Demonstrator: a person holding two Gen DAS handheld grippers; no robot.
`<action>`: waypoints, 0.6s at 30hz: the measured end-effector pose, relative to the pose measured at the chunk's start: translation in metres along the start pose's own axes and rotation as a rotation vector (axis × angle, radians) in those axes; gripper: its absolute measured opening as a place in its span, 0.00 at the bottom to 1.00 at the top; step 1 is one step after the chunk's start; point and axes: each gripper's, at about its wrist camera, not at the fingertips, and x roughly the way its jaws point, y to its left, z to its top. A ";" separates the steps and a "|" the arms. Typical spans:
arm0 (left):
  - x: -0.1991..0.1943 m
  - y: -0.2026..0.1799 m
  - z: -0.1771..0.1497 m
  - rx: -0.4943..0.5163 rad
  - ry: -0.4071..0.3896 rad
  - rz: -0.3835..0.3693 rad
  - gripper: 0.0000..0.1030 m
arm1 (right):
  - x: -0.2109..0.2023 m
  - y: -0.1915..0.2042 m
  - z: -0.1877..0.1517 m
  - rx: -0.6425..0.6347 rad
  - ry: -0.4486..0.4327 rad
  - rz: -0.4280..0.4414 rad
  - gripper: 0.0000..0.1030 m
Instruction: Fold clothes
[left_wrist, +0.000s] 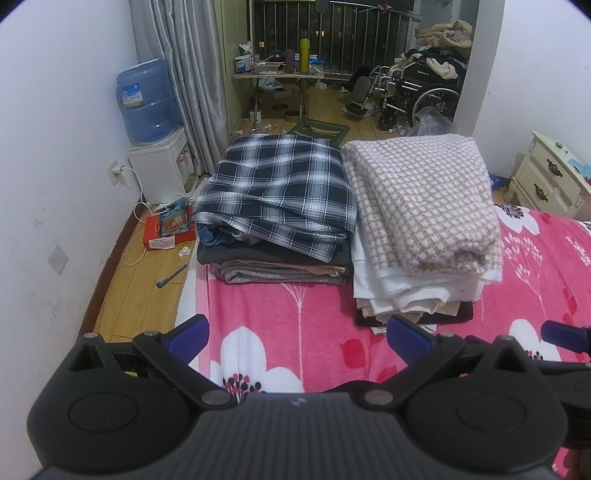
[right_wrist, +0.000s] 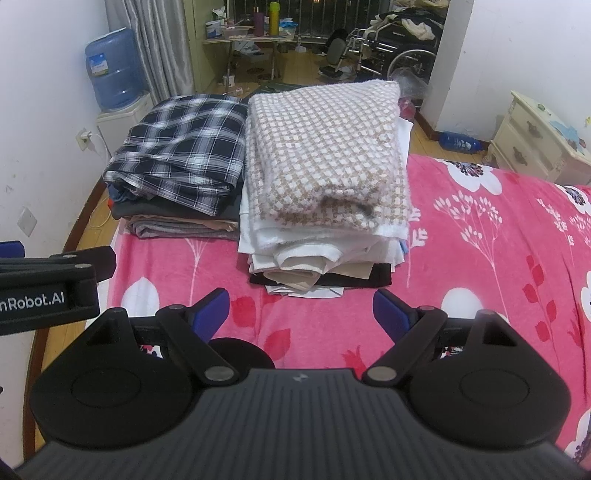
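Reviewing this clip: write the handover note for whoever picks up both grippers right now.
Left gripper: open, empty, above the pink floral blanket.
Right gripper: open, empty, beside it.
Two folded stacks sit side by side at the bed's far end: plaid shirt tops the left stack, checkered knit tops the right.
Done: everything in view looks folded and stacked.
Left: no unfolded garment visible here; check outside the views for more.
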 end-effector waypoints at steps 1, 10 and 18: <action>0.000 0.000 0.000 0.000 0.000 0.000 1.00 | 0.000 0.000 0.000 0.001 0.001 0.000 0.82; 0.003 -0.002 -0.001 0.001 0.003 0.004 1.00 | 0.001 0.001 0.001 0.003 0.007 -0.001 0.82; 0.006 -0.003 -0.001 0.005 0.005 0.010 1.00 | 0.002 0.000 0.001 0.006 0.013 0.001 0.82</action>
